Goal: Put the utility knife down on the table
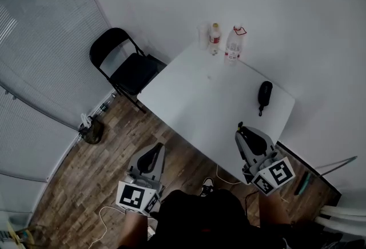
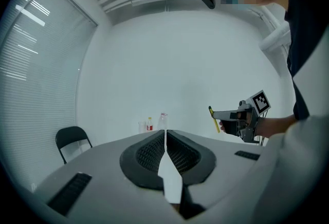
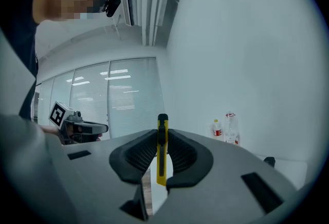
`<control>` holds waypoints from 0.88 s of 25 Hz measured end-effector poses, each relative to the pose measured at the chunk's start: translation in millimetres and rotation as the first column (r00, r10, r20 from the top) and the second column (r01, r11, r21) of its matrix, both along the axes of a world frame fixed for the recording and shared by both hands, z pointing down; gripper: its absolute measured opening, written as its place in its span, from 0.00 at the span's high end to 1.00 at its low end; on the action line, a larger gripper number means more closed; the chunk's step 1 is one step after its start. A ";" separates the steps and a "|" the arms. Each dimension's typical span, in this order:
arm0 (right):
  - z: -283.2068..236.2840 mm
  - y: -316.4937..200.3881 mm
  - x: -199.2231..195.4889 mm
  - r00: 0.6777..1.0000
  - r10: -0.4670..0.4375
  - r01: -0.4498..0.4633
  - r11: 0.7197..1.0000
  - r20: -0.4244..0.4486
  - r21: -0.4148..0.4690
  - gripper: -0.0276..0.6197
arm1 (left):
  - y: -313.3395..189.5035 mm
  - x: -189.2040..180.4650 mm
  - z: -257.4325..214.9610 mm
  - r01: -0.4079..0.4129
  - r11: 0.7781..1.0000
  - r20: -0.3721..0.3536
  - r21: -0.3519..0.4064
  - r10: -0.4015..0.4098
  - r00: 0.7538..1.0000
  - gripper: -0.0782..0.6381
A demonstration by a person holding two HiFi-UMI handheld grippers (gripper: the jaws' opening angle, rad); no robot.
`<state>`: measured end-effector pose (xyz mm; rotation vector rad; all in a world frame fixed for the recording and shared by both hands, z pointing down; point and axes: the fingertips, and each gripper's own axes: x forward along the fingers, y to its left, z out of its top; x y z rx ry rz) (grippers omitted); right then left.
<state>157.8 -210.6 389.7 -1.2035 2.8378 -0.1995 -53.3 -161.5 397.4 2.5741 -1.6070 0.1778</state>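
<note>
Item 1, my right gripper [image 3: 162, 141]: fingers clamped on the utility knife [image 3: 162, 151]. The knife is yellow with a black slider and stands upright between the pads, its top end rising above them. I hold it over the near edge of the table [image 1: 200, 102], off the surface.

Item 2, my left gripper [image 1: 150, 160]: fingers pressed together with nothing between them. It hangs over the wooden floor [image 1: 86, 179], to the near left of the table and well apart from the right gripper.

Item 3, table: white, set against the wall.
- Far edge: two clear bottles, one with a red label [image 1: 214, 38] and a larger one [image 1: 233, 45], just beside each other. A clear cup [image 1: 203, 33] stands left of them.
- Right side: a small black pouch [image 1: 264, 94], lying flat and apart from the bottles.

Item 4, black folding chair [image 1: 128, 68]: on the floor at the table's far left.
</note>
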 end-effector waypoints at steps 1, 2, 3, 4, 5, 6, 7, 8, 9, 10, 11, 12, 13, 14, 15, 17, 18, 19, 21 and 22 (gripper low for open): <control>6.2 -6.2 1.5 1.000 0.000 0.000 1.000 -0.003 -0.012 0.84 | -5.2 2.1 4.8 0.001 1.000 0.002 -0.011 -0.001 1.000 0.85; 12.2 -12.2 2.5 1.000 0.002 -0.002 1.000 -0.005 -0.025 0.84 | -10.5 3.9 9.8 -0.001 1.000 0.004 -0.022 0.001 1.000 0.85; 17.3 -17.8 3.2 1.000 0.007 -0.007 0.999 -0.005 -0.037 0.84 | -15.8 5.1 14.5 -0.005 0.999 0.006 -0.034 0.005 1.000 0.85; 21.4 -23.0 3.4 1.000 0.012 -0.012 0.999 -0.006 -0.048 0.84 | -21.2 5.7 18.2 -0.010 0.999 0.006 -0.043 0.011 1.000 0.85; 24.5 -27.4 2.9 1.000 0.018 -0.018 0.998 -0.009 -0.056 0.84 | -26.5 5.3 20.3 -0.016 0.999 0.006 -0.050 0.016 1.000 0.85; 26.6 -31.2 1.7 1.000 0.023 -0.024 0.998 -0.014 -0.063 0.84 | -31.6 4.2 20.6 -0.022 0.998 0.003 -0.051 0.023 1.000 0.85; 27.9 -34.5 0.1 0.999 0.029 -0.031 0.997 -0.022 -0.067 0.84 | -36.7 2.8 19.5 -0.031 0.998 -0.001 -0.049 0.031 1.000 0.85; 28.9 -37.8 -1.8 0.999 0.037 -0.039 0.997 -0.030 -0.070 0.84 | -41.5 1.3 17.8 -0.041 0.998 -0.005 -0.043 0.041 0.999 0.85; 30.2 -41.2 -3.6 0.998 0.046 -0.049 0.996 -0.040 -0.075 0.84 | -46.1 -0.2 16.8 -0.055 0.998 -0.008 -0.038 0.054 0.998 0.85; 32.2 -45.4 -5.4 0.997 0.057 -0.061 0.995 -0.051 -0.083 0.84 | -50.5 -1.9 16.8 -0.069 0.997 -0.009 -0.036 0.069 0.998 0.85; 35.2 -50.5 -7.5 0.996 0.068 -0.074 0.993 -0.065 -0.093 0.84 | -54.9 -4.1 17.6 -0.083 0.996 -0.009 -0.037 0.083 0.997 0.85; 39.3 -56.7 -10.2 0.994 0.079 -0.087 0.991 -0.081 -0.106 0.84 | -59.5 -7.0 18.8 -0.096 0.995 -0.008 -0.040 0.095 0.995 0.85; 44.6 -63.6 -13.8 0.991 0.088 -0.100 0.988 -0.100 -0.120 0.84 | -63.9 -10.7 19.8 -0.106 0.993 -0.007 -0.044 0.106 0.994 0.85; 50.8 -70.6 -18.3 0.988 0.093 -0.109 0.985 -0.122 -0.135 0.84 | -68.2 -14.9 20.3 -0.114 0.992 -0.008 -0.048 0.114 0.993 0.85; 57.9 -77.6 -23.2 0.985 0.094 -0.116 0.982 -0.147 -0.148 0.84 | -72.4 -19.3 20.3 -0.120 0.991 -0.009 -0.051 0.120 0.993 0.85; 75.5 -91.5 -33.5 0.974 0.088 -0.125 0.977 -0.208 -0.172 0.84 | -79.9 -28.0 19.6 -0.128 0.990 -0.018 -0.052 0.128 0.992 0.85; 86.0 -98.2 -38.2 0.968 0.083 -0.129 0.974 -0.237 -0.187 0.84 | -83.2 -32.2 19.8 -0.130 0.990 -0.022 -0.052 0.129 0.991 0.85; 97.1 -104.5 -42.3 0.962 0.077 -0.133 0.970 -0.261 -0.206 0.84 | -86.0 -36.1 20.8 -0.131 0.990 -0.025 -0.054 0.130 0.991 0.85; 119.4 -115.7 -48.6 0.950 0.069 -0.147 0.959 -0.306 -0.241 0.84 | -89.9 -42.7 24.2 -0.130 0.990 -0.026 -0.061 0.128 0.991 0.85; 129.8 -120.8 -50.8 0.941 0.067 -0.157 0.955 -0.331 -0.252 0.84 | -91.1 -44.9 26.0 -0.128 0.990 -0.027 -0.066 0.126 0.992 0.85</control>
